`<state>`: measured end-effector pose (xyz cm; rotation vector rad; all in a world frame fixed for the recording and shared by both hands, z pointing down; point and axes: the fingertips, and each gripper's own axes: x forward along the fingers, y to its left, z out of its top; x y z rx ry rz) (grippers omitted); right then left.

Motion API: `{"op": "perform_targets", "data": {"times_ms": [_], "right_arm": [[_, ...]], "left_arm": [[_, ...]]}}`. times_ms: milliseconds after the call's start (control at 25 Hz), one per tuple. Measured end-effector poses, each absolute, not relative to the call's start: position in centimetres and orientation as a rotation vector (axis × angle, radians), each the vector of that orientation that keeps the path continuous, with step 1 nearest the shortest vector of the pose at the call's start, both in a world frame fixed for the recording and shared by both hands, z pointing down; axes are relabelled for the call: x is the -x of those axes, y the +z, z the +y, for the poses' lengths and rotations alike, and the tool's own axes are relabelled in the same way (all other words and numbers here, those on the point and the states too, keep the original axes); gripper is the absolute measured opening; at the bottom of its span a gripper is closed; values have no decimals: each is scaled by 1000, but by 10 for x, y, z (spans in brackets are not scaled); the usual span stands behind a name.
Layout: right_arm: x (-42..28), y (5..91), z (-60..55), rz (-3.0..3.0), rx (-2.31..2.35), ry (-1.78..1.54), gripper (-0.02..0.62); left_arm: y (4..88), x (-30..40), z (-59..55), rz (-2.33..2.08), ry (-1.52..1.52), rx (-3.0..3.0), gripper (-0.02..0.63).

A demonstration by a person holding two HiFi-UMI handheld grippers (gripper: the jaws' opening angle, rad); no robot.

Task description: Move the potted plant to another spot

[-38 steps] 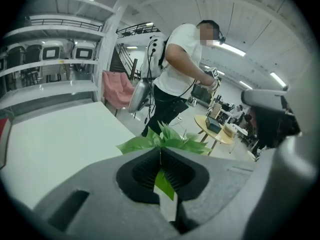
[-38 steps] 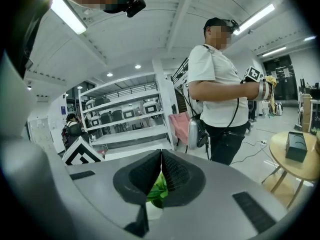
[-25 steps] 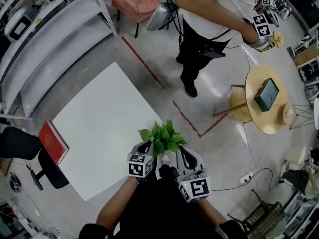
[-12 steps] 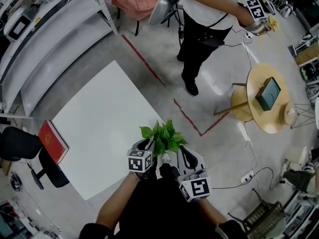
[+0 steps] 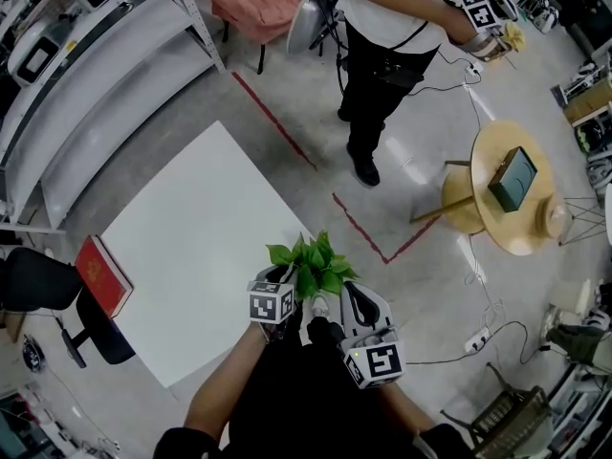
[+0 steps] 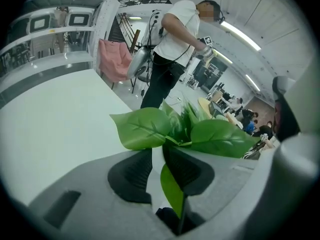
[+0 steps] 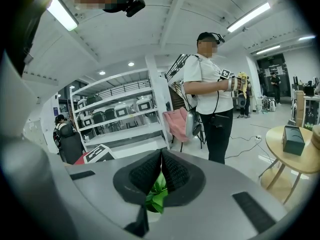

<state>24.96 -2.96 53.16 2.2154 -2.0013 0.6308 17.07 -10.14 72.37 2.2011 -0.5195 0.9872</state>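
White table fills the middle of the head view, on a grey concrete floor. The potted plant sits at that table's near right edge, close to the corner nearest the wearer. The left gripper and the right gripper flank it, one on each side of the pot, likely so the load is shared and the pot stays upright when lifted. A red book lies off the table's left corner. Another person stands beyond the table's far right side, and a round wooden table is well to its right

From the left gripper view, the pads stand narrowly apart with a pale strip between them, which looks like the pot's wall. A leaf hangs in the same gap. Broad leaves spread just above the jaws, with the white tabletop stretching away behind them. I judge this gripper clamped on the pot's rim, since a rim hold avoids crushing the foliage

From the right gripper view, the pads are drawn almost together, only a thin pale sliver showing between them. Green leaves and a bit of white pot show below. This too reads as a pinch on the rim, from the side away from the table's middle. Whether the pot is resting on the table or already lifted, I cannot tell; the move to a new spot looks barely begun
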Motion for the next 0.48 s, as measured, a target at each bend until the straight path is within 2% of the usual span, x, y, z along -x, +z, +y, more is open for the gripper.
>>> {"op": "perform_targets", "data": {"times_ms": [160, 480], "right_arm": [[-252, 531, -26, -1996, -2223, 625, 12], [-258, 528, -19, -2001, -2230, 608, 12]], "left_arm": [[726, -177, -101, -500, 1029, -2216, 109], [728, -182, -101, -523, 1034, -2205, 60]]}}
